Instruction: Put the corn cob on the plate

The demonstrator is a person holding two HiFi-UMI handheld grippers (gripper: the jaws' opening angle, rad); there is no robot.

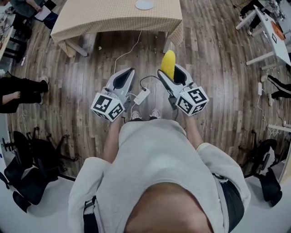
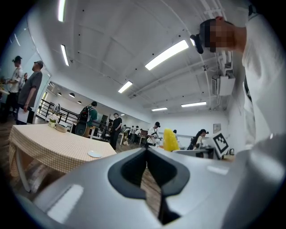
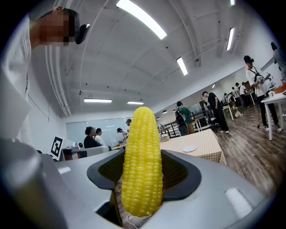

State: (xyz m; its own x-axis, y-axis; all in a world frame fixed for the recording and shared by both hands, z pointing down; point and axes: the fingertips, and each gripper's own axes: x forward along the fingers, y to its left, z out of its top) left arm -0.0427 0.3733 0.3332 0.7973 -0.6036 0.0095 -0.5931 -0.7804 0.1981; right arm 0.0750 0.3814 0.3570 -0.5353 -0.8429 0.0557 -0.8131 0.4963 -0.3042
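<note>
Upright between the jaws of the right gripper (image 3: 144,175) stands the corn cob (image 3: 142,163), bright yellow, its blunt tip up. The two dark pads clench it at its lower half, and its base hangs just below them. We judge it light and stiff. The rows of kernels should give the pads some bite, yet the round body could pivot or roll once set down. From these views we cannot tell whether it is a real cob or a plastic model. A hold about the middle, as here, looks sound to us, and it would be best laid on its side rather than stood on end.

The left gripper (image 1: 128,73) is level beside the right, its jaws closed together on nothing.

Between the two grippers hangs a small white box (image 1: 142,96) on a thin cable (image 1: 129,48), which trails over the wooden floor (image 1: 218,63) toward the table.

The plate (image 1: 144,4), small and pale, sits well ahead on a table with a checked cloth (image 1: 104,16), well apart from the cob. Open floor lies between, with only the cable to mind underfoot.

Dark office chairs (image 1: 32,154) stand to the left and a white table (image 1: 273,36) to the right, both clear of the path.
</note>
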